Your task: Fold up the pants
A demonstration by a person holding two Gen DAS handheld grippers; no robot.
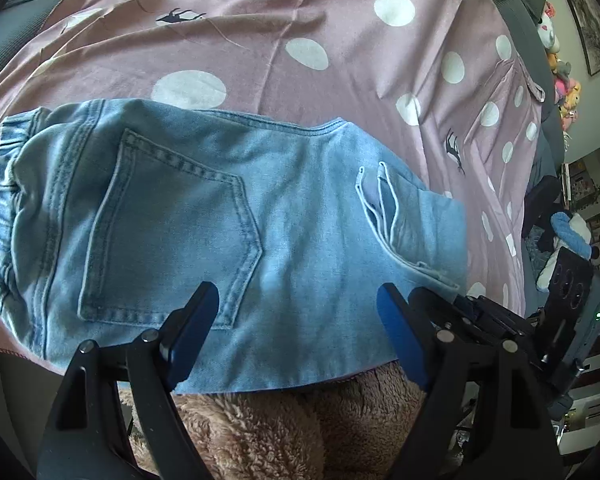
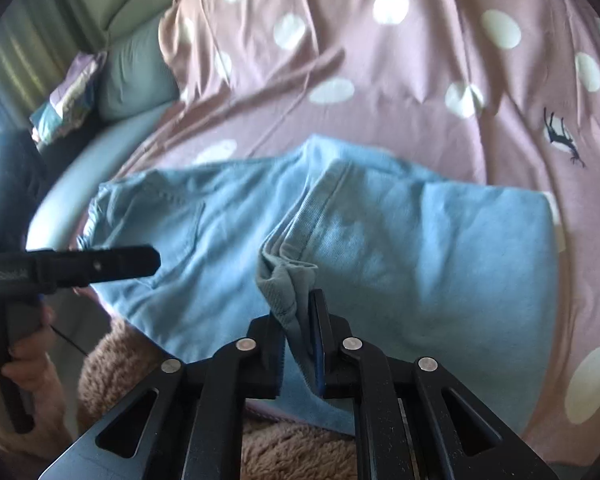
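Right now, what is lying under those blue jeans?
The jeans rest on a pink sheet with white dots. At their near edge, something brown and fluffy shows below. What the denim covers directly cannot be seen.

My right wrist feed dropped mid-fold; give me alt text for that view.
The right hand-held gripper is shut on a bunched hem of the jeans, lifted off the rest, which lies on a polka-dot sheet. The left hand-held gripper reaches in from the left edge over the jeans.

pants [image 1: 204, 216] | light-blue denim | folded, back pocket up | on bedspread
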